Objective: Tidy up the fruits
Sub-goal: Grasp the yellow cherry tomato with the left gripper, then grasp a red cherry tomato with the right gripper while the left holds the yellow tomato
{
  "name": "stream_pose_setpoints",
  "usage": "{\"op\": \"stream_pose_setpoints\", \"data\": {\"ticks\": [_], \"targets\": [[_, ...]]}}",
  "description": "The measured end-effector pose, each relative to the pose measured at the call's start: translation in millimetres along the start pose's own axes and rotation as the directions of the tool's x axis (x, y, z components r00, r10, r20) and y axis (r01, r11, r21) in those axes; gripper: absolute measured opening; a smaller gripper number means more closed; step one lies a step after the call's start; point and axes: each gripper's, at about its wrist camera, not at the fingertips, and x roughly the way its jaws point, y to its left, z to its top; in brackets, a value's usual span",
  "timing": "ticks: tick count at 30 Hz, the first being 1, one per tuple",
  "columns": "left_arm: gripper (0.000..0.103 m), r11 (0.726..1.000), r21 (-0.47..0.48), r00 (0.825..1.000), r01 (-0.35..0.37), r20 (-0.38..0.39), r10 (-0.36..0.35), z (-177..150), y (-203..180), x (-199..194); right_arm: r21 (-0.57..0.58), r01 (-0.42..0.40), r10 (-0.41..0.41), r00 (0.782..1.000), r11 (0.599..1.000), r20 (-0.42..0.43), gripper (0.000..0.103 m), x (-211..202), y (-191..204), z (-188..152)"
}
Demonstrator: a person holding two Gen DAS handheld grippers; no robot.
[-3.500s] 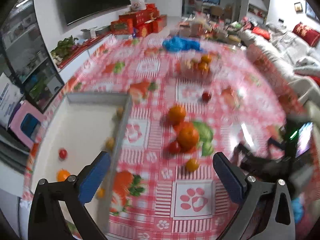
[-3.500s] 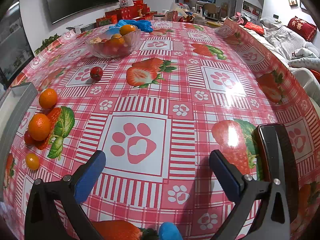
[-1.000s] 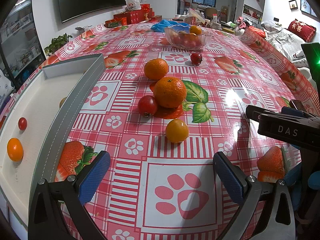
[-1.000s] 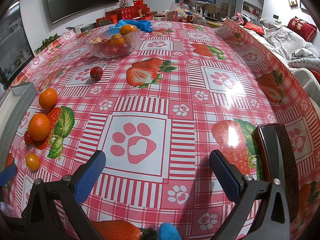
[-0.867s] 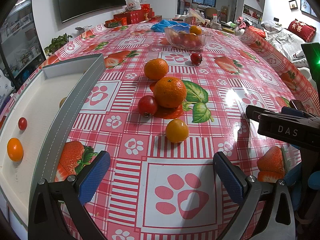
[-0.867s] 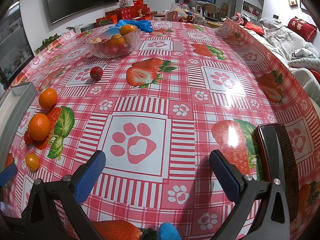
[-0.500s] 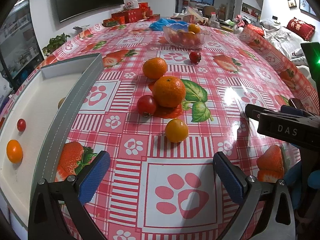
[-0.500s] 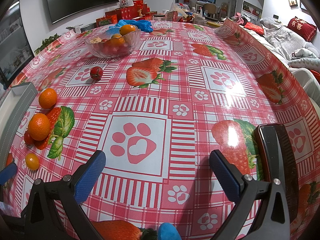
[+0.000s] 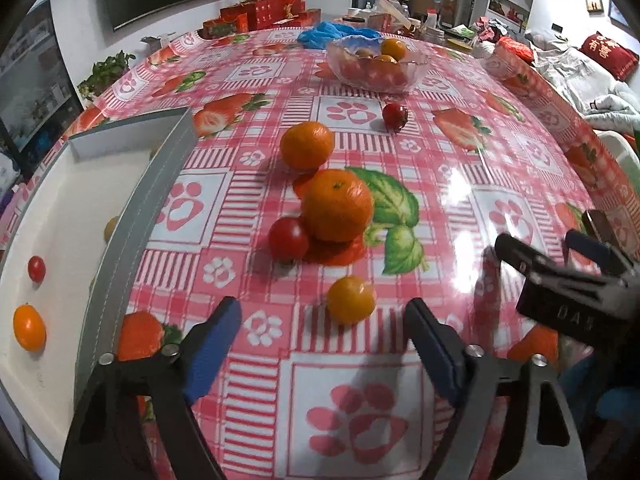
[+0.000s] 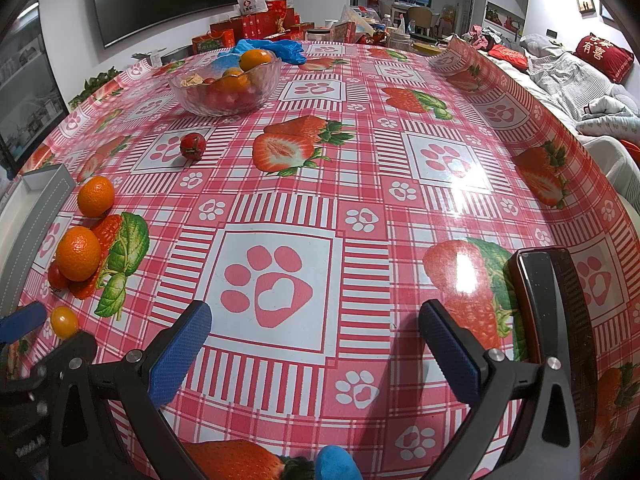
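A small yellow-orange tomato (image 9: 351, 299) lies on the strawberry tablecloth just ahead of my left gripper (image 9: 324, 332). The jaws are closing, one on either side of it, and the pads stand clear of it. Beyond it are a red cherry tomato (image 9: 289, 238), a large orange (image 9: 337, 205), a smaller orange (image 9: 307, 145) and another red tomato (image 9: 394, 115). The grey-walled white tray (image 9: 132, 232) on the left holds a red tomato (image 9: 36, 268) and an orange one (image 9: 29, 327). My right gripper (image 10: 314, 344) stands open over a paw print with nothing between its fingers.
A glass bowl (image 9: 376, 66) of fruit stands at the far side, with a blue cloth (image 10: 272, 48) and red boxes (image 10: 248, 24) behind it. A black flat object (image 10: 548, 300) lies by the right gripper. The right gripper's body (image 9: 560, 280) sits close to the right of the left one.
The left gripper's jaws have come closer together and it has edged towards the small yellow-orange tomato. The right gripper has not moved.
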Motion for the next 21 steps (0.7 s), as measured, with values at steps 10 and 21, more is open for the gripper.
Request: {"op": "stream_pose_setpoints", "data": {"ticks": [10,21], "targets": [[0.024,0.999,-0.012,0.999,0.034,0.031,-0.033,2.1,-2.2,-4.9,0.000,0.000,0.000,1.000,1.000,0.000,0.103,0.0,0.1,0.1],[0.024,0.997,0.012,0.995,0.080,0.059,-0.080,-12.1,11.7,-30.2,0.000,0.000,0.000,1.000,1.000,-0.001,0.103,-0.2,-0.1,0.4]]}}
